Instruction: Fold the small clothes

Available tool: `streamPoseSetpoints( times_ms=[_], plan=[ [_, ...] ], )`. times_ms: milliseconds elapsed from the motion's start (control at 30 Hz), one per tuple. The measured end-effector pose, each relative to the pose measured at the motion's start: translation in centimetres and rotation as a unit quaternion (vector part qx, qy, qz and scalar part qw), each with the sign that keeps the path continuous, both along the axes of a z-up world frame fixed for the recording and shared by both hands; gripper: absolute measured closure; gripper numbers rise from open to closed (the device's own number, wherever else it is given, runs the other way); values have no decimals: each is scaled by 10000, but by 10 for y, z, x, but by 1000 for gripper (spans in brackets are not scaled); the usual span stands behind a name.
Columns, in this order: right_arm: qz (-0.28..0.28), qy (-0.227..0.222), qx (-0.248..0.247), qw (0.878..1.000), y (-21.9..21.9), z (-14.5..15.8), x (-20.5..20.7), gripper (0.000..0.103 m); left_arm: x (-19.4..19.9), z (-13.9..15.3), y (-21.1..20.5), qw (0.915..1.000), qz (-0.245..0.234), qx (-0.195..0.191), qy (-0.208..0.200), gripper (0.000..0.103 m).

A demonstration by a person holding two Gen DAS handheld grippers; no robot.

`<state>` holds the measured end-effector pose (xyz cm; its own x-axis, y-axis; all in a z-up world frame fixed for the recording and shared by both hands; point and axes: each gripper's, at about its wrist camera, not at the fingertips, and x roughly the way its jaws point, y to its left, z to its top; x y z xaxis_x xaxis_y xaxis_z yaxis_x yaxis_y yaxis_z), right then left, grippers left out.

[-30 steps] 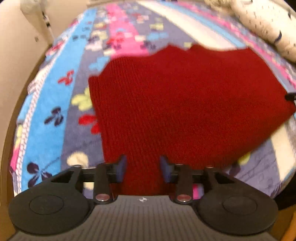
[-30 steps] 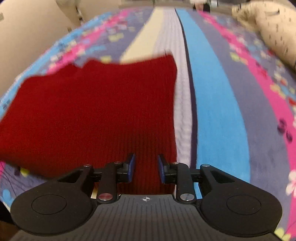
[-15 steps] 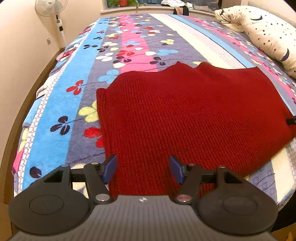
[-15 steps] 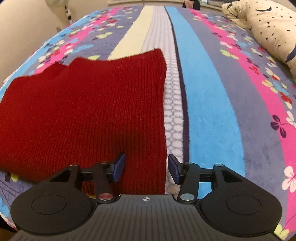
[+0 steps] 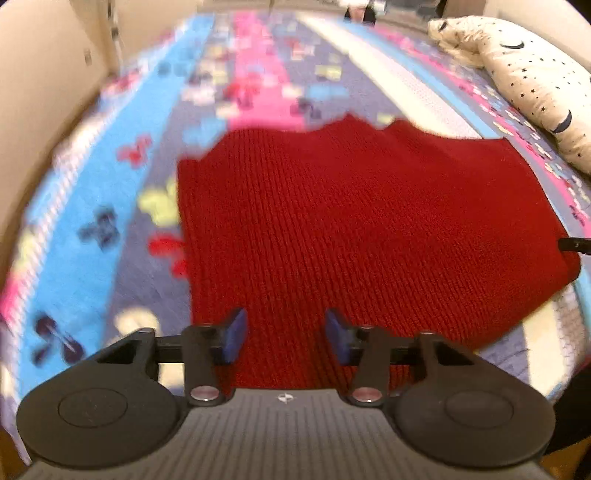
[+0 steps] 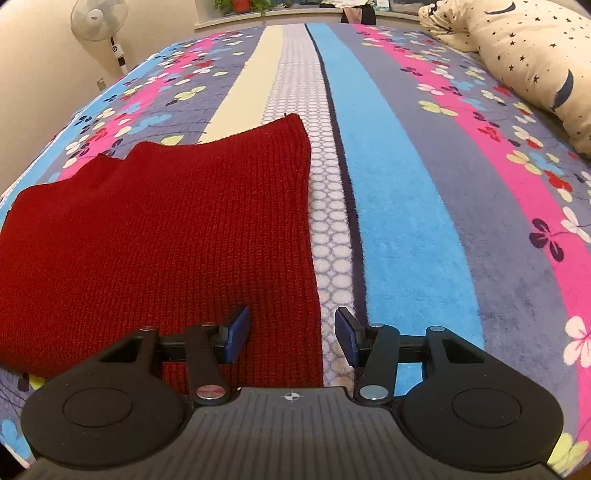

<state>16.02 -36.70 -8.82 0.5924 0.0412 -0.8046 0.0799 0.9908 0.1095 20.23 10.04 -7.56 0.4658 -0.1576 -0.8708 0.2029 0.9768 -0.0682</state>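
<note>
A dark red knitted garment (image 5: 351,229) lies flat on the striped flowered bed cover (image 5: 88,206). It also shows in the right wrist view (image 6: 166,236). My left gripper (image 5: 284,336) is open and empty over the garment's near hem, towards its left side. My right gripper (image 6: 291,334) is open and empty over the garment's near right corner, with the garment's right edge between the fingers. The tip of the right gripper (image 5: 574,245) shows at the right rim of the left wrist view.
A cream pillow with stars and moons (image 6: 532,62) lies at the far right of the bed; it also shows in the left wrist view (image 5: 535,92). A standing fan (image 6: 99,22) is by the wall at the far left. The bed's near edge is just below both grippers.
Both grippers have opened wider and let go of the garment's near hem, which now lies flat on the bed. The left wrist view is blurred by motion.
</note>
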Motion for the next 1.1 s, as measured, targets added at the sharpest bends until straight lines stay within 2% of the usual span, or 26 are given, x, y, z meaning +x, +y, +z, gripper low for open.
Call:
streamPoseSetpoints(
  times_ms=[33,100,167,233,300,367,467,667,733,833,900,967,1100],
  plan=[
    [-18,-36,-37,10000,1,0,-1,51,5,-9,5,9996,129,-46,258,61],
    [-71,-164,-140,9997,5,3,-3,51,11,-9,11,9989,262,-167,361,61],
    [-138,-332,-169,9992,9,7,-6,53,13,0,22,9973,479,-486,283,60],
    [-214,-561,-89,9982,13,14,-11,56,10,15,37,9940,735,-812,27,59],
    [-230,-873,-17,9959,22,24,-21,63,4,30,47,9911,888,-932,-328,57],
    [-117,-1167,-12,9931,38,32,-30,76,-1,43,56,9885,1018,-919,-632,54],
    [142,-1590,10,9872,71,42,-44,94,-5,55,67,9840,1206,-1003,-840,49],
    [603,-2063,409,9758,146,58,-57,94,-11,64,87,9787,1440,-1100,-966,49],
    [773,-2041,656,9737,172,59,-56,93,-14,64,96,9770,1515,-1137,-976,49],
    [1096,-1742,1002,9734,211,54,-50,92,-18,63,109,9757,1602,-1140,-967,49],
    [1557,-1444,1130,9706,242,48,-45,84,-19,62,118,9744,1673,-1171,-941,49],
    [1997,-1324,1073,9649,276,43,-46,69,-21,60,125,9728,1751,-1211,-912,49],
    [2909,-1249,752,9456,341,34,-49,56,-20,58,136,9692,1890,-1336,-847,49]
  ],
)
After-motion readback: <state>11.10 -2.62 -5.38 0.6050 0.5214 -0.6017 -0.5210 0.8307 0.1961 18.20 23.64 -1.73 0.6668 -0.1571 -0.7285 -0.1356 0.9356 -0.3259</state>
